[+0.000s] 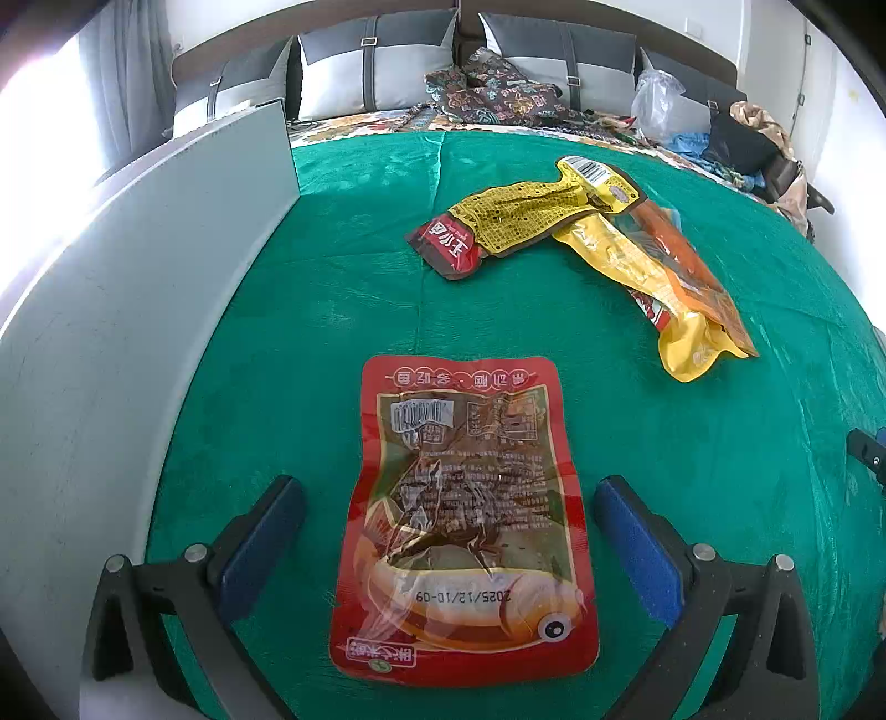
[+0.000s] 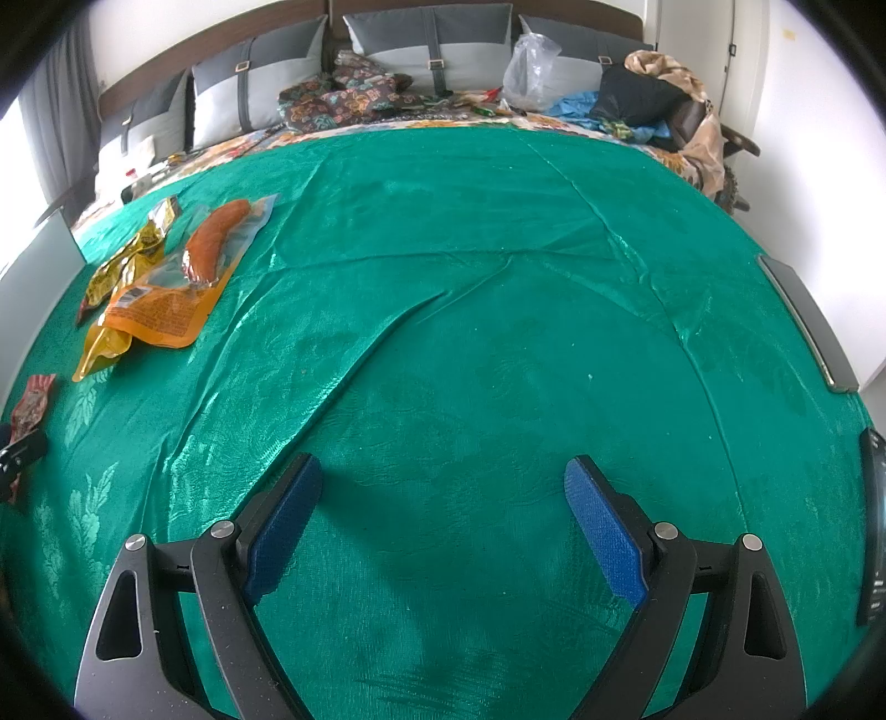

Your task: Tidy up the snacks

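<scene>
left gripper spread wide over a red fish snack pouch; right gripper spread wide over bare green cloth.

the red pouch lies flat on the cloth between the left gripper's blue pads, touching neither — open cloth on both sides of it. a grey panel stands close along the left, hemming that side. farther off to the right, a yellow snack packet overlaps an orange sausage packet; the three snacks sit well apart from the pouch's far edge. the right gripper holds nothing, with creased but clear cloth ahead of it — only a dark flat object at the far right edge. pillows and clutter line the far side.
</scene>
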